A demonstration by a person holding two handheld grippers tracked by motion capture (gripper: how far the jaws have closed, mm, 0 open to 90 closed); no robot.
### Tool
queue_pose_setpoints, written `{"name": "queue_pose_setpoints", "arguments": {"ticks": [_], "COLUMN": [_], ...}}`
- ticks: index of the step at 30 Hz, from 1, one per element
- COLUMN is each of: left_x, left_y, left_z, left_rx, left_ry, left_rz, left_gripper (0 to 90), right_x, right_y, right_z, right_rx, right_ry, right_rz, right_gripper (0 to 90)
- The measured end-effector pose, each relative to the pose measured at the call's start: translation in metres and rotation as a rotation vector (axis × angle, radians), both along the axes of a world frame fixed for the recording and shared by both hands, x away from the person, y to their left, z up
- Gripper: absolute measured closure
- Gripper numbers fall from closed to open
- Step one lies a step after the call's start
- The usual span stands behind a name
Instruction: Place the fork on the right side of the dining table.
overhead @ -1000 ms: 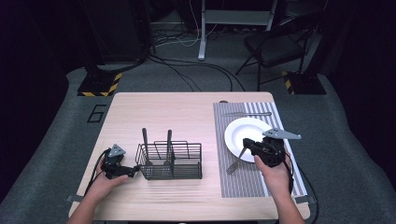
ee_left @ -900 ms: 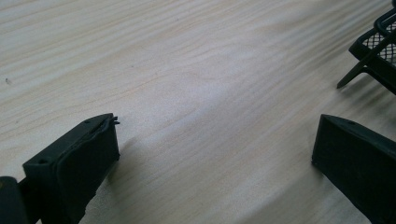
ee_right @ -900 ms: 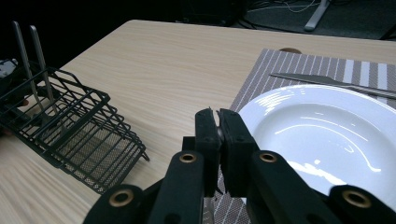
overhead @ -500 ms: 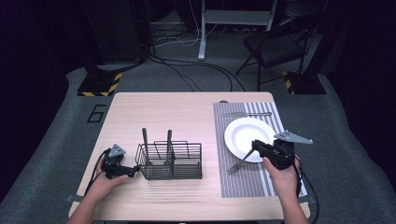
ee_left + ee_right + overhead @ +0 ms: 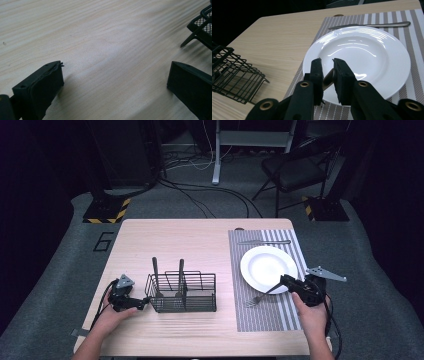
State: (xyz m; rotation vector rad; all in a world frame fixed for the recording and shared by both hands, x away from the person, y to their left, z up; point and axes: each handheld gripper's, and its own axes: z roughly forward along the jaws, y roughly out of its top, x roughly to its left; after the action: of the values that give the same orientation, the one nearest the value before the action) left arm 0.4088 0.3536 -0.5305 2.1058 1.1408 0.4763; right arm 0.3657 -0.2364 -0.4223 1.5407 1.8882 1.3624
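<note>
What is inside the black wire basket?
Two utensil handles stand upright in the black wire basket. Their lower ends are hidden by the mesh, so I cannot tell what they are.

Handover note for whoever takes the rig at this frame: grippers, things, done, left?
Right gripper: shut on the fork handle, tines low over the mat, near side of the plate.
Left gripper: open, on the table beside the caddy.
Done: knife lies beyond the plate.
Left: probably set the fork down; two utensils stand in the caddy.
</note>
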Motion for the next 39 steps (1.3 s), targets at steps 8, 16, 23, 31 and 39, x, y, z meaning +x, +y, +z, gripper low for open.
{"name": "queue_pose_setpoints", "arguments": {"ticks": [8, 16, 23, 31, 39], "left_x": [0.0, 0.0, 0.0, 0.0, 0.0], "left_y": [0.0, 0.0, 0.0, 0.0, 0.0], "left_z": [0.0, 0.0, 0.0, 0.0, 0.0], "left_rx": [-0.001, 0.0, 0.0, -0.001, -0.001], "left_ry": [-0.001, 0.0, 0.0, 0.0, 0.002], "left_rz": [0.001, 0.0, 0.0, 0.001, 0.0], "left_gripper": [0.2, 0.2, 0.2, 0.2, 0.2], "right_x": [-0.002, -0.004, -0.005, -0.005, -0.004], "right_y": [-0.019, -0.031, -0.036, -0.044, -0.049], "right_z": [-0.019, -0.033, -0.043, -0.053, -0.063], "right_rx": [0.04, 0.066, 0.063, 0.06, 0.055], "right_ry": [0.041, 0.066, 0.089, 0.105, 0.129], "right_rz": [-0.046, -0.074, -0.088, -0.098, -0.112], "right_gripper": [76.5, 74.7, 71.5, 69.5, 67.2]}}
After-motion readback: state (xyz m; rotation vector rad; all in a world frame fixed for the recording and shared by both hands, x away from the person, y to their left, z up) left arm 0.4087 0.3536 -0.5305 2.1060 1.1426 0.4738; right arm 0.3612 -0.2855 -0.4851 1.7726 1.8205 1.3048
